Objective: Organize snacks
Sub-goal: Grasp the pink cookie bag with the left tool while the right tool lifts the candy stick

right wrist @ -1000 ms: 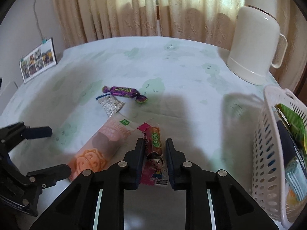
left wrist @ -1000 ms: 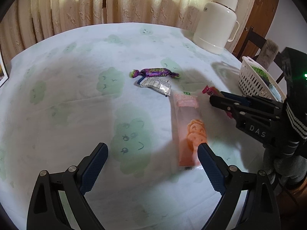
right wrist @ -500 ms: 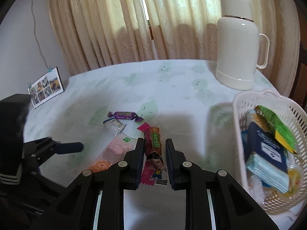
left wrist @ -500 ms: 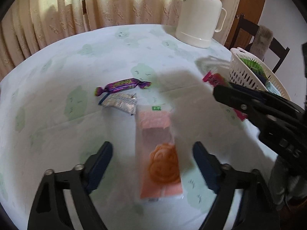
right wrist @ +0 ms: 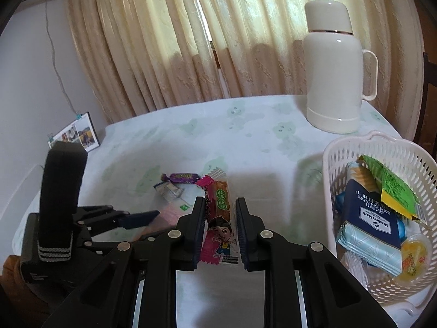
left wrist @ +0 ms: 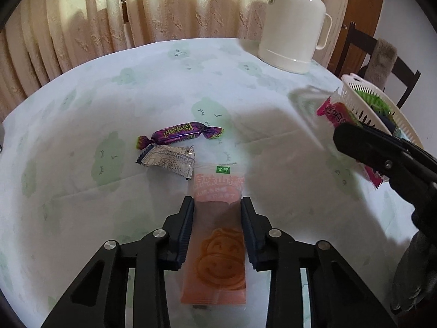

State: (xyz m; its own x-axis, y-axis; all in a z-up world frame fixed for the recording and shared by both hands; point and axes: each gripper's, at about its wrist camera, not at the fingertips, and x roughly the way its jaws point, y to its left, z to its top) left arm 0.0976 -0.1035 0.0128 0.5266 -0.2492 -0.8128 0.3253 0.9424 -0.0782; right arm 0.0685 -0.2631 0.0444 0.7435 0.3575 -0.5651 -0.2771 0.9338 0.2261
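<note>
My left gripper [left wrist: 217, 205] is shut on the orange biscuit packet [left wrist: 217, 232], which lies on the tablecloth. A purple candy [left wrist: 179, 134] and a silver wrapper [left wrist: 169, 158] lie just beyond it. My right gripper [right wrist: 220, 205] is shut on a pink snack packet [right wrist: 218, 218] and holds it above the table, left of the white basket [right wrist: 338, 150]. The basket holds several snacks, among them a blue cracker box [right wrist: 371, 218]. The pink packet [left wrist: 336, 113] and the right gripper also show at the right of the left wrist view.
A white thermos jug [right wrist: 334, 82] stands at the back right by the curtain. A photo card [right wrist: 75, 134] stands at the table's far left edge. A dark chair [left wrist: 382, 63] is behind the basket.
My left gripper has closed on the orange packet. My right gripper has lifted the pink packet higher and nearer the basket.
</note>
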